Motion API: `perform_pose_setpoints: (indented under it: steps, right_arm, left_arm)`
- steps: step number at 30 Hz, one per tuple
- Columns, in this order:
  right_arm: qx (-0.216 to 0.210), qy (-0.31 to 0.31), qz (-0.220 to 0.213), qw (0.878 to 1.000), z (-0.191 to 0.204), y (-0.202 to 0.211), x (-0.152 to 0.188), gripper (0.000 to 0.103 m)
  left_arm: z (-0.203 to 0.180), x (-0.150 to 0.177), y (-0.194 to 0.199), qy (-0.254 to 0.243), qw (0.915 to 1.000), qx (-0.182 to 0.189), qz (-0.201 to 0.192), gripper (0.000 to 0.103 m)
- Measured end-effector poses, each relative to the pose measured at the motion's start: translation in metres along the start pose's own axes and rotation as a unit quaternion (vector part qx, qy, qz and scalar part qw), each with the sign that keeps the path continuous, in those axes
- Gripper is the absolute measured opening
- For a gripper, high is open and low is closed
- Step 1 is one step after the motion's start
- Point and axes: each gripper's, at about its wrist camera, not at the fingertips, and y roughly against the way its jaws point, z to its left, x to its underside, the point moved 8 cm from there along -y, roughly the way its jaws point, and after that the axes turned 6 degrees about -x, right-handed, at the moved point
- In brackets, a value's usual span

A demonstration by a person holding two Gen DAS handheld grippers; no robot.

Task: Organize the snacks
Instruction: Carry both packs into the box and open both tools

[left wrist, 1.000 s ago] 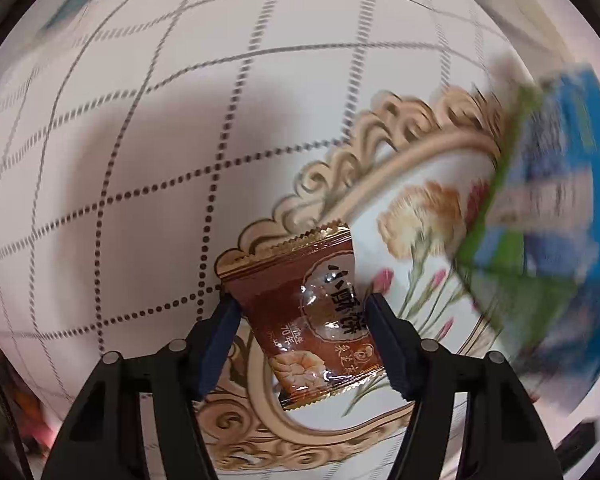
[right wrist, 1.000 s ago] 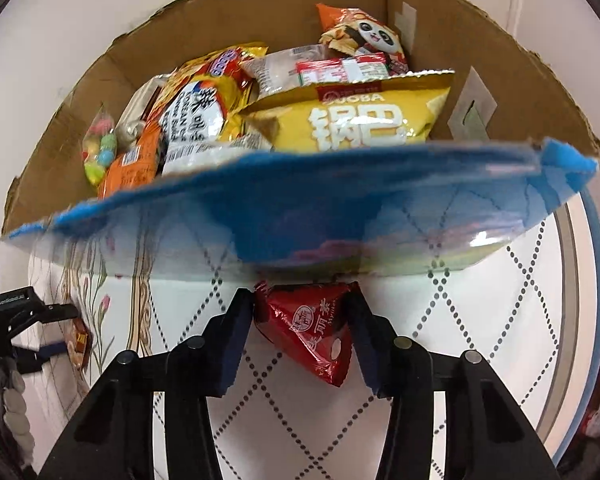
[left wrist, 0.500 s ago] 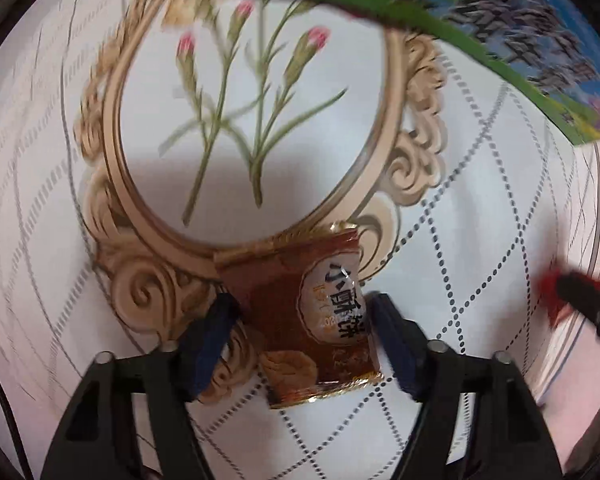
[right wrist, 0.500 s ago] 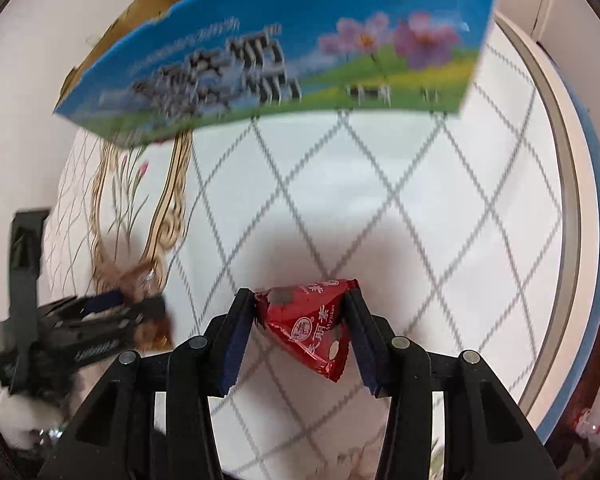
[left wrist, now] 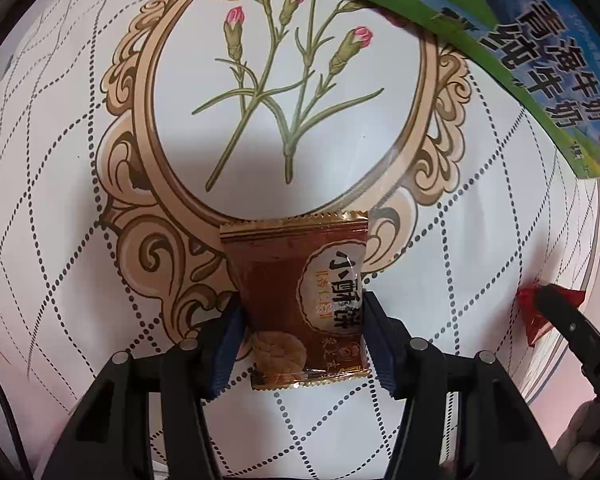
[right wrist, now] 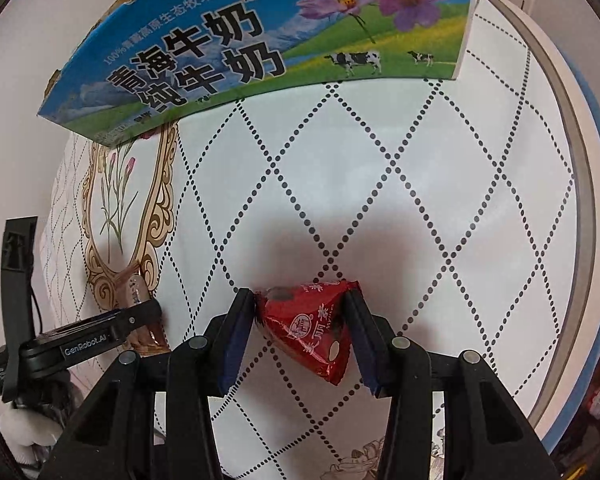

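Observation:
My left gripper point(left wrist: 300, 312) is shut on a brown snack packet point(left wrist: 300, 300) with gold edges, held low over the tablecloth. My right gripper point(right wrist: 300, 320) is shut on a red triangular snack packet point(right wrist: 312, 328), also low over the cloth. The blue and green milk carton box point(right wrist: 260, 44) stands at the far side of the table; its outer wall faces me and its inside is hidden. In the left wrist view the box point(left wrist: 540, 64) is at the upper right, and the right gripper with its red packet point(left wrist: 534, 312) shows at the right edge.
The table point(right wrist: 420, 200) has a white cloth with dotted diamonds and a gold-framed flower print point(left wrist: 284, 92). Its rounded edge point(right wrist: 580, 200) runs along the right. The left gripper point(right wrist: 100, 336) shows at the lower left of the right wrist view.
Both grippers have pulled back and down from the box with their packets still held. The box's open top with its snacks is no longer visible; only its outer wall shows.

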Motion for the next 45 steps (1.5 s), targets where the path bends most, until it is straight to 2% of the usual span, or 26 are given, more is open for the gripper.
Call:
perform_pose_setpoints:
  steps: [8,16,17,20,24,28,30,34,37,41,45]
  right_arm:
    - [-0.014,0.011,-0.014,1.000,0.009,0.013,0.002,0.048]
    - [-0.046,0.026,-0.043,0.998,0.025,0.046,-0.008,0.046]
    - [-0.053,0.028,-0.050,0.997,0.028,0.054,-0.013,0.043]
    - [-0.067,0.035,-0.070,0.995,0.036,0.079,-0.029,0.043]
    - [-0.069,0.048,-0.105,0.991,0.039,0.109,-0.057,0.043]
    - [-0.076,0.044,-0.138,0.987,0.038,0.137,-0.085,0.043]
    - [-0.079,0.043,-0.155,0.984,0.037,0.152,-0.106,0.043]
    - [-0.058,0.037,-0.182,0.981,0.028,0.169,-0.154,0.043]
    - [-0.041,0.025,-0.182,0.982,0.015,0.166,-0.190,0.043]
    - [-0.015,0.018,-0.157,0.987,-0.004,0.145,-0.228,0.043]
    - [-0.003,0.007,-0.129,0.992,-0.019,0.121,-0.245,0.043]
  left_arm:
    - [-0.012,0.008,0.037,-0.046,0.9980,-0.022,-0.036,0.054]
    - [-0.038,-0.002,0.099,-0.074,0.9947,0.022,-0.067,0.054]
    - [-0.044,-0.007,0.113,-0.080,0.9932,0.032,-0.078,0.054]
    - [-0.068,-0.033,0.146,-0.099,0.9889,0.051,-0.098,0.054]
    - [-0.085,-0.057,0.171,-0.106,0.9845,0.060,-0.126,0.054]
    - [-0.118,-0.094,0.197,-0.115,0.9800,0.072,-0.146,0.054]
    - [-0.137,-0.123,0.209,-0.123,0.9784,0.072,-0.149,0.054]
    - [-0.166,-0.171,0.214,-0.135,0.9766,0.064,-0.155,0.054]
    - [-0.179,-0.198,0.207,-0.138,0.9782,0.063,-0.142,0.054]
    - [-0.203,-0.234,0.183,-0.149,0.9809,0.054,-0.113,0.054]
    - [-0.221,-0.249,0.156,-0.155,0.9831,0.059,-0.077,0.054]
